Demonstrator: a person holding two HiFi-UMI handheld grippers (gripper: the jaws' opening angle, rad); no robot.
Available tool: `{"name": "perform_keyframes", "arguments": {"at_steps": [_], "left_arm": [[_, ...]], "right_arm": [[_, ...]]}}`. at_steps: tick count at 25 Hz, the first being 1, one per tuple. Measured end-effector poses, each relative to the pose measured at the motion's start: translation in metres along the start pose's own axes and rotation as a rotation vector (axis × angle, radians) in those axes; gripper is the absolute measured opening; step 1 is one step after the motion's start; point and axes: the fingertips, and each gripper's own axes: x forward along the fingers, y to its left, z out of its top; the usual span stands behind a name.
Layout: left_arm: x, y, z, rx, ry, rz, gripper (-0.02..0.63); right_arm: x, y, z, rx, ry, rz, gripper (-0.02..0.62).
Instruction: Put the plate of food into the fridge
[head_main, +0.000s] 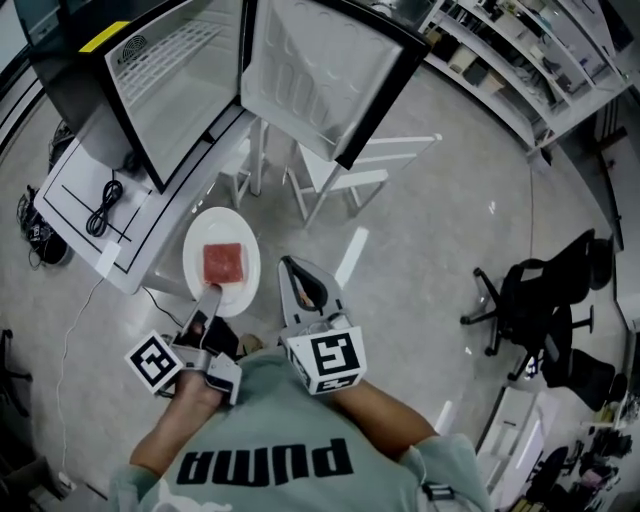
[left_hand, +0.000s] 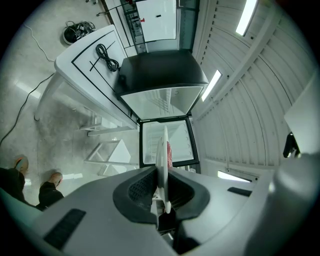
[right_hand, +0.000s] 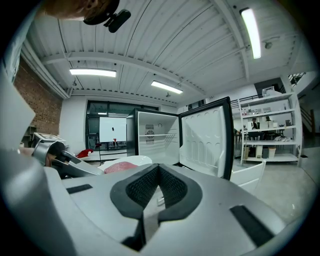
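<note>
A white plate (head_main: 221, 262) carries a square red piece of food (head_main: 223, 263). My left gripper (head_main: 207, 297) is shut on the plate's near rim and holds it out in front of the person. In the left gripper view the plate (left_hand: 162, 160) stands edge-on between the pads, with the food (left_hand: 169, 152) on its right face. Beyond it the fridge (head_main: 180, 70) stands open, its door (head_main: 320, 65) swung to the right. My right gripper (head_main: 295, 270) is beside the plate, shut and holding nothing. Its view shows the plate (right_hand: 125, 162) at left and the fridge (right_hand: 155, 137) ahead.
A white chair (head_main: 340, 170) stands just right of the fridge door. A low white cabinet (head_main: 100, 210) with a black cable on top is left of the fridge. Black office chairs (head_main: 540, 310) and white shelves (head_main: 530, 50) line the right side.
</note>
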Motion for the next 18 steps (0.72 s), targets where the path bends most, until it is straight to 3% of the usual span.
{"name": "perform_keyframes", "arguments": {"at_steps": [18], "left_arm": [[0.072, -0.005, 0.039, 0.021, -0.164, 0.056, 0.032]], "right_arm": [[0.089, -0.043, 0.009, 0.011, 0.006, 0.187, 0.005]]}}
